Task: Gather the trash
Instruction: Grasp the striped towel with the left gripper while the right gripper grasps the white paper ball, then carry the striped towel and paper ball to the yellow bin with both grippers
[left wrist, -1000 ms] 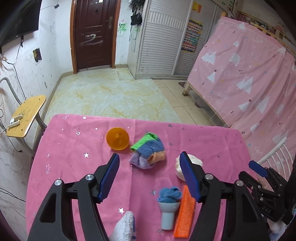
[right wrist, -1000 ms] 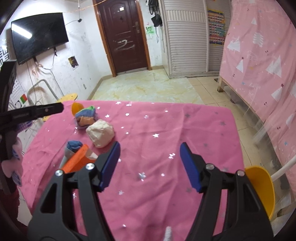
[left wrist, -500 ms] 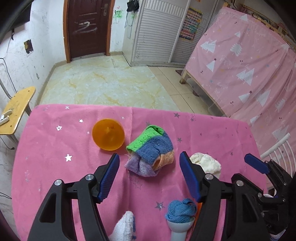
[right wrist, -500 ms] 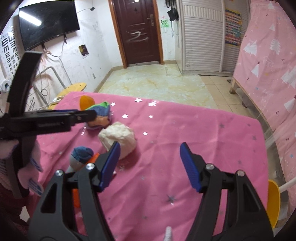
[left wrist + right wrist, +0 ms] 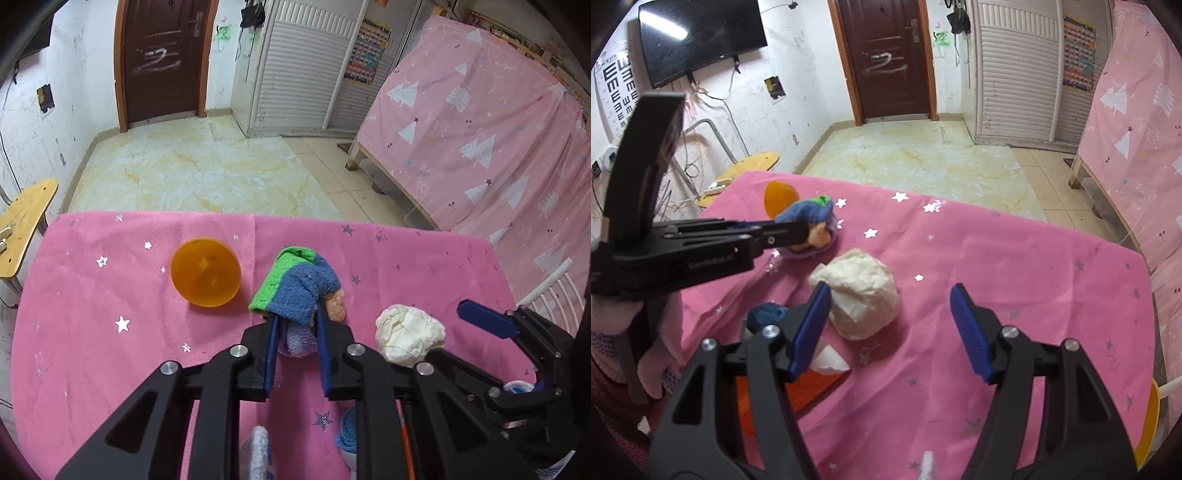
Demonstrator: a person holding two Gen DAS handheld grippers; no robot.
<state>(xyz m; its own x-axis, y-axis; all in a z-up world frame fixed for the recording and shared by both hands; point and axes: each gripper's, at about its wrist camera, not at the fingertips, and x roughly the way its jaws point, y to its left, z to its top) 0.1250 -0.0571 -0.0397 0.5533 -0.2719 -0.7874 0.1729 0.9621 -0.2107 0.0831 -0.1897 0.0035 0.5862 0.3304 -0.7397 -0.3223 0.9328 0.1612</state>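
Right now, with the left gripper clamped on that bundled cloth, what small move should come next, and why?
Probably lift the left gripper straight up a little. Its jaws are shut on the cloth, which lies on the pink tablecloth close to the orange ball and the white paper wad; rising first should clear both.

Fuzzy terry cloth bundle (image 5: 299, 284), crumpled paper wad (image 5: 408, 334), matt tablecloth (image 5: 92, 332)

A bunched multicolored cloth (image 5: 299, 286) of green, blue, orange and lilac sits mid-frame, pinched between blue pads. A crumpled white paper wad (image 5: 408, 334) lies lower right of it on the pink tablecloth (image 5: 92, 332).
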